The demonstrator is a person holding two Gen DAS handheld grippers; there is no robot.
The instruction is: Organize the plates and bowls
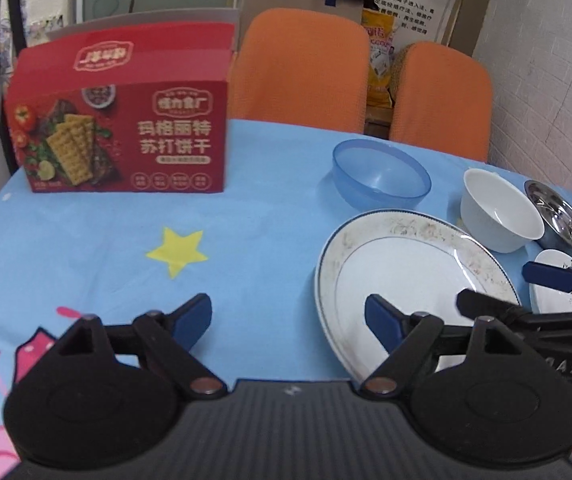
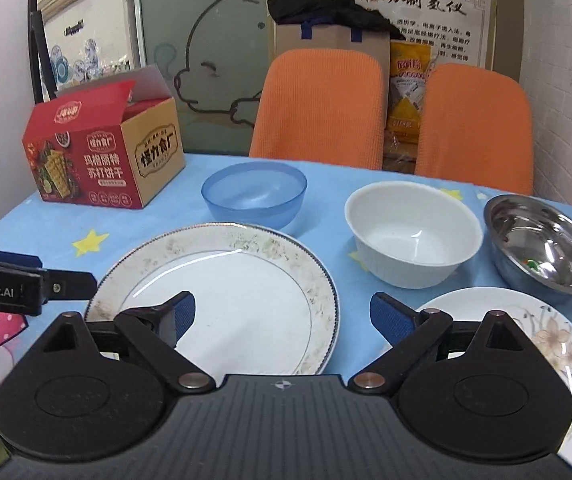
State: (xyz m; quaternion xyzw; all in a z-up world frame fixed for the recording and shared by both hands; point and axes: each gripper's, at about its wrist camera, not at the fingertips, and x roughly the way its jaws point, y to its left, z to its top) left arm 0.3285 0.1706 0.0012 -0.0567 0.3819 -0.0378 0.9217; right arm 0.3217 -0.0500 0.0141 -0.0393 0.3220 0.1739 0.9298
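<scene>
A large white plate with a patterned rim point(image 2: 225, 292) point(image 1: 406, 276) lies on the blue tablecloth. Behind it stands a blue plastic bowl point(image 2: 253, 194) point(image 1: 382, 174). To the right are a white bowl point(image 2: 412, 232) point(image 1: 498, 210), a steel bowl point(image 2: 542, 240) point(image 1: 560, 216) and a small flowered plate point(image 2: 546, 340) point(image 1: 554, 296). My left gripper point(image 1: 288, 320) is open and empty, at the large plate's left edge. My right gripper point(image 2: 281, 316) is open and empty, over the large plate's right edge; the small plate lies just to its right.
A red cracker box point(image 1: 121, 120) point(image 2: 97, 152) with an open lid stands at the table's back left. Two orange chairs point(image 2: 322, 104) point(image 2: 474, 128) stand behind the table. A wall point(image 2: 566, 80) is close on the right.
</scene>
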